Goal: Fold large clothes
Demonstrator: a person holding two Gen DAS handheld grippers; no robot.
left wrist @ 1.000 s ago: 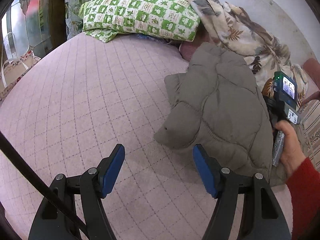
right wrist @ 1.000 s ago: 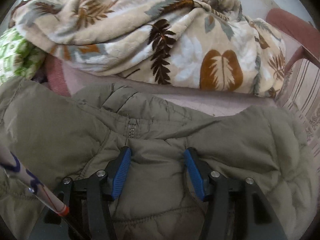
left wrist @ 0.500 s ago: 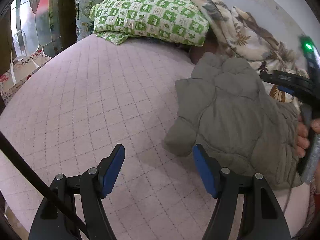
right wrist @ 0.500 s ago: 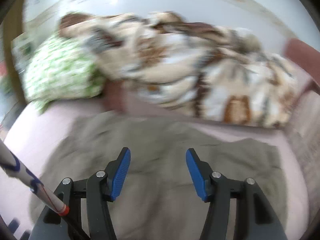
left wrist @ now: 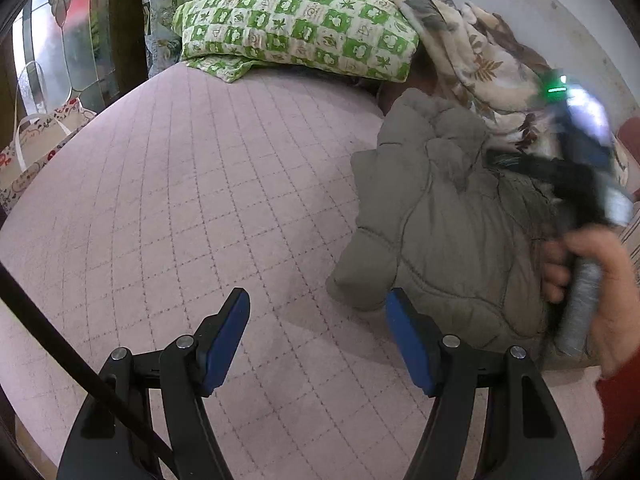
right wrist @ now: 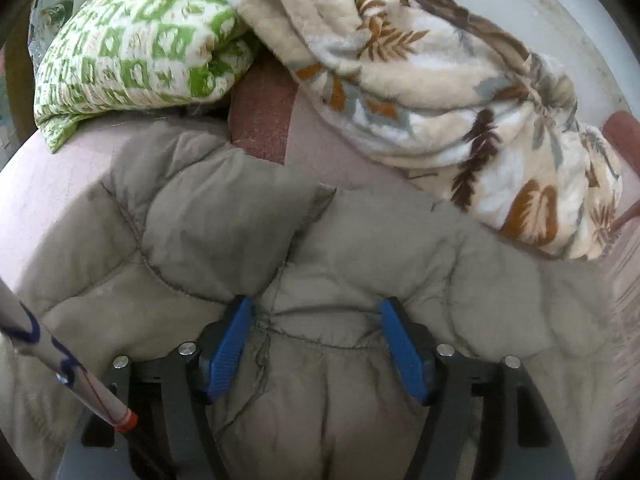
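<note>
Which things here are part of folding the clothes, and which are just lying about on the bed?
For the job:
- jacket, olive, quilted, lying on the bed
- right tongs, open over the jacket
- left tongs, open above the bed, beside the jacket's sleeve

Lying about:
- green checked pillow
- leaf-print blanket
- tote bag beside the bed

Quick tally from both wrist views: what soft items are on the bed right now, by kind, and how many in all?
Olive quilted jacket: 1
Green-and-white checked pillow: 1
Leaf-print fleece blanket: 1
Total: 3, all lying on the pink quilted bedspread.
</note>
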